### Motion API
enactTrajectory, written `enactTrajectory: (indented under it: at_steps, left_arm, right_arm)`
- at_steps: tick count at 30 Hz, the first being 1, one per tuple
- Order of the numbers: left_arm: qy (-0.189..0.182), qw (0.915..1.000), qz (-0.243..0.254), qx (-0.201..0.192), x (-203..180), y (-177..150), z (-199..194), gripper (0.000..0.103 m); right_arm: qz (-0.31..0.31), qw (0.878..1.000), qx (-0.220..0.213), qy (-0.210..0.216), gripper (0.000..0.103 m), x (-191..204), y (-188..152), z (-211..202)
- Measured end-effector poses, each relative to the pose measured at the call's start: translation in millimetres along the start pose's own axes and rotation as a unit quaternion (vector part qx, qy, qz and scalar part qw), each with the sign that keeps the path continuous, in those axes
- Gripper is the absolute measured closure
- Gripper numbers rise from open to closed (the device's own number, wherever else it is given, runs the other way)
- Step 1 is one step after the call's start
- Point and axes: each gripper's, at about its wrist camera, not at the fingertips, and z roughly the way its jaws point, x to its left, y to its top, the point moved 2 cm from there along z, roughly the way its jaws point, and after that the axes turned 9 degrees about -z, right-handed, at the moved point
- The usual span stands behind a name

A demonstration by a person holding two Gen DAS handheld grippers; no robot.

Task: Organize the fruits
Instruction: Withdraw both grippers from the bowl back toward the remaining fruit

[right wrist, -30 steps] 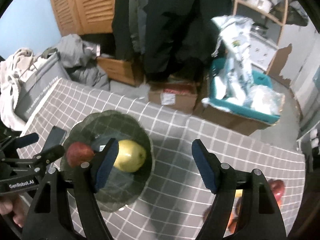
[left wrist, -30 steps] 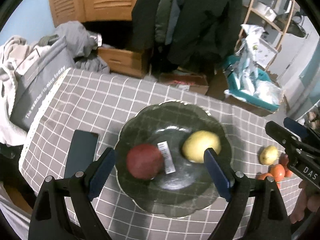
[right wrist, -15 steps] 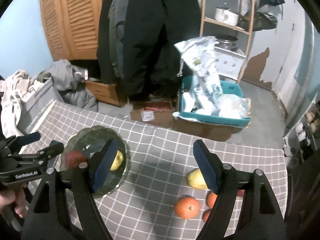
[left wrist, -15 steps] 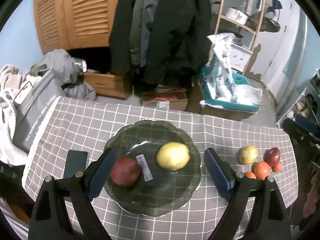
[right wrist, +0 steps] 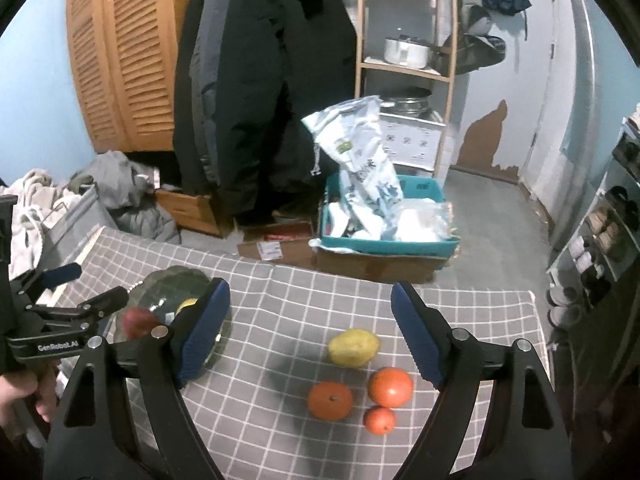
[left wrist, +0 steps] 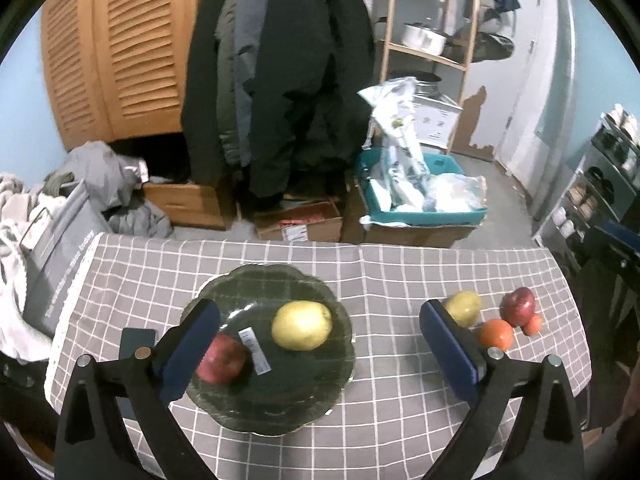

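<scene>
Grippers left [left wrist: 320, 344] and right [right wrist: 310, 334] opening, both empty

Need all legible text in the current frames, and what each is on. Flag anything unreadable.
"GenRobot.AI": on the left claw, along its black body, seen from the right wrist view.
White lettering on the grey bag: blurred, not readable.
White tag on the plate: print too small to read.
Label on the cardboard box: too small to read.
Markings on the white packaging bag: unreadable.
</scene>
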Motion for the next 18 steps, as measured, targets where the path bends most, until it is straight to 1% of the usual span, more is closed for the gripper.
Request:
enactTrajectory:
  at_steps: [5, 11, 13, 18]
  left_arm:
    - [-0.016, 0.9997, 0.019, 0.003, -22, -5, -2, 0.002]
    - [-0.027, 0.9986, 0.043, 0.011, -46, -13, -1, 0.002]
    - [-0.031, 0.9983, 0.048, 0.013, -53, -15, -1, 0.002]
    - [-0.034, 0.9968, 0.066, 0.029, -69, -25, 9, 0.001]
  right_arm:
    - [0.014, 1.000, -0.002, -0.010, 0.019, -20, -11, -12]
    - [0.023, 1.000, -0.005, -0.019, 0.019, -39, -23, -24]
    - [0.024, 0.999, -0.007, -0.023, 0.016, -44, -29, -26]
    - [0.038, 0.999, 0.014, -0.031, 0.016, -61, -50, -15]
